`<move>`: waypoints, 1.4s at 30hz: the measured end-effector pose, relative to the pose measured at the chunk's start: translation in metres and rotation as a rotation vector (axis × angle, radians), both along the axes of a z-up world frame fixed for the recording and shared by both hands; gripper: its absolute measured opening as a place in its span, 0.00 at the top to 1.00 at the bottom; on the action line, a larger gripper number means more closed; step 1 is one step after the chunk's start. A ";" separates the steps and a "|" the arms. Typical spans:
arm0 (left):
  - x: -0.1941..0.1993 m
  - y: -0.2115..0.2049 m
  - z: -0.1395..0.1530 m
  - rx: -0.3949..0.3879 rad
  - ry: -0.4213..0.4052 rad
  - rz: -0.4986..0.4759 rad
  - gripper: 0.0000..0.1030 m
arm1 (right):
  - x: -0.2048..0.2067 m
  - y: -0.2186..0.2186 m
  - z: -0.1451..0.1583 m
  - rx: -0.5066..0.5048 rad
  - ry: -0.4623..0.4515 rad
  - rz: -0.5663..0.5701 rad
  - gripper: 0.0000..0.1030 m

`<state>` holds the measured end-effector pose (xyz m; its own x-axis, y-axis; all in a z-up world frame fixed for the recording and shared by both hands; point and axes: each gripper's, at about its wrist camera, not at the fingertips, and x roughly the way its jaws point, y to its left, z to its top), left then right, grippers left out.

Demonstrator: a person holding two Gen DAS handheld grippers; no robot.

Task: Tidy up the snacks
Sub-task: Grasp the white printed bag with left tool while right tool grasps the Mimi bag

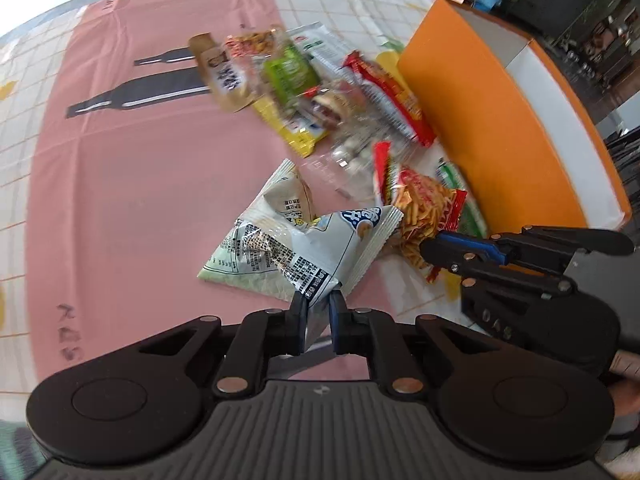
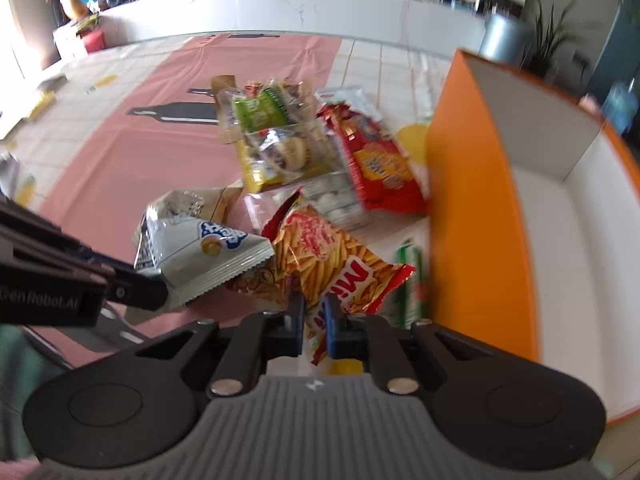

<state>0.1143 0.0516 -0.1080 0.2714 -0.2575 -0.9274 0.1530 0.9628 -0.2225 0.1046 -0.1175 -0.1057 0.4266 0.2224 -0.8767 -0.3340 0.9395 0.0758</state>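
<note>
left gripper clamped on the bottom corner of the white snack bag, lower centre of the left wrist view. right gripper pinched shut on the lower edge of the orange chip bag, just beside the orange box at frame right. both bags look light, puffy, crinkly; film probably slippery, contents crush easily, so the sealed edge seams are the sensible hold. rest of the snack pile sits upper centre on the pink tablecloth. box wall stands close on the right and needs clearing on the lift; its white inside looks roomy. open cloth to the left.
</note>
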 end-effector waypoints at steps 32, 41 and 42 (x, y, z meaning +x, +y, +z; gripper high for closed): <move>0.011 0.071 -0.026 -0.194 0.063 0.572 0.26 | 0.028 0.005 -0.024 0.313 0.121 -0.306 0.44; 0.017 0.064 -0.032 -0.155 0.059 0.521 0.48 | 0.033 0.008 -0.030 0.324 0.107 -0.268 0.62; 0.017 0.064 -0.032 -0.154 0.058 0.522 0.49 | 0.034 0.009 -0.030 0.321 0.107 -0.261 0.63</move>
<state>0.1311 0.1156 -0.1395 0.3486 -0.2363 -0.9070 -0.3531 0.8633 -0.3606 0.1382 -0.1087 -0.1356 0.4153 0.3876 -0.8230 -0.0626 0.9147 0.3992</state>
